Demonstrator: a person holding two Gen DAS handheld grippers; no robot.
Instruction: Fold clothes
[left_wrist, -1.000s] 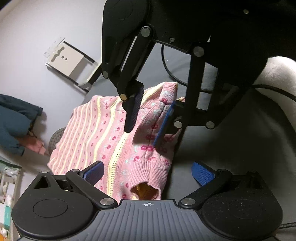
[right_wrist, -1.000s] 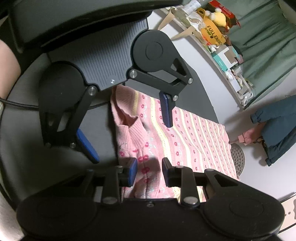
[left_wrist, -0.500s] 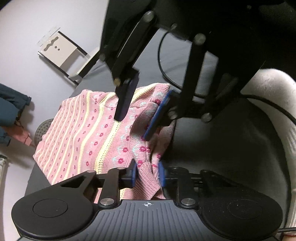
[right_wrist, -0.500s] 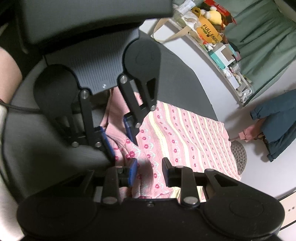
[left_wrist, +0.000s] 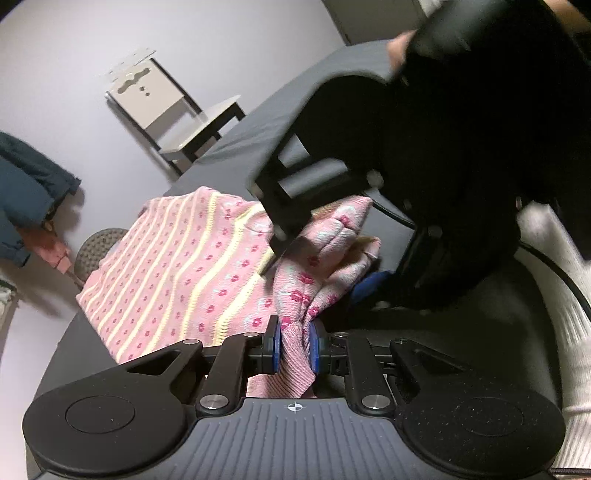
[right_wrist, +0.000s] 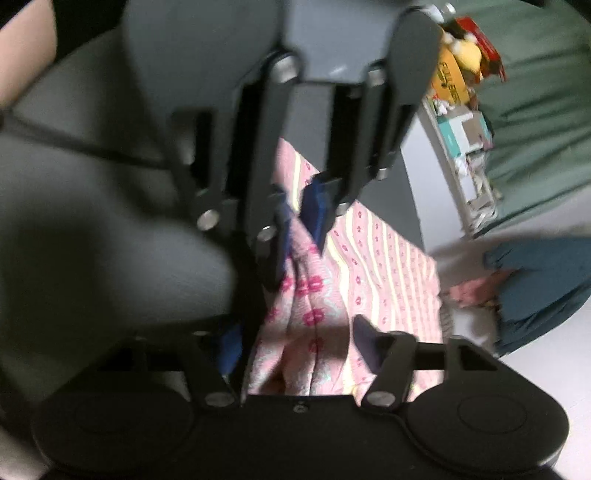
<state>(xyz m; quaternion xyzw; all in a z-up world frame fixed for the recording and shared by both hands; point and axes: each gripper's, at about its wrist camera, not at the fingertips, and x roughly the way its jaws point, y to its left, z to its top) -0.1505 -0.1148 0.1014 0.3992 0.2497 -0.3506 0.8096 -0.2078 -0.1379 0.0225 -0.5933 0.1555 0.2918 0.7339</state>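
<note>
The room has a pale floor (left_wrist: 92, 155) and, seen from the right wrist, a green curtain (right_wrist: 535, 122) behind a cluttered white shelf (right_wrist: 469, 155). A dark grey surface (left_wrist: 295, 107) fills the middle of both views, its curved edge running close to the floor on the left of the left-wrist view, where a small grey stool (left_wrist: 173, 110) stands just off the edge. A blue jacket (left_wrist: 26, 192) lies on the floor, well apart from the surface.

The pink sweater (left_wrist: 177, 273) lies spread on the surface, its striped body flat and reaching the near-left edge; bare grey surface stays open beyond it toward the far side. One bunched, cuffed part rises off the surface between the two grippers.

The left gripper (left_wrist: 293, 349) is narrow, its blue pads pinching that ribbed cuff. The right gripper (right_wrist: 295, 343) stands half wide, its jaws having just been opening; sweater fabric lies between them, but the pads do not press it. Its picture is blurred.
</note>
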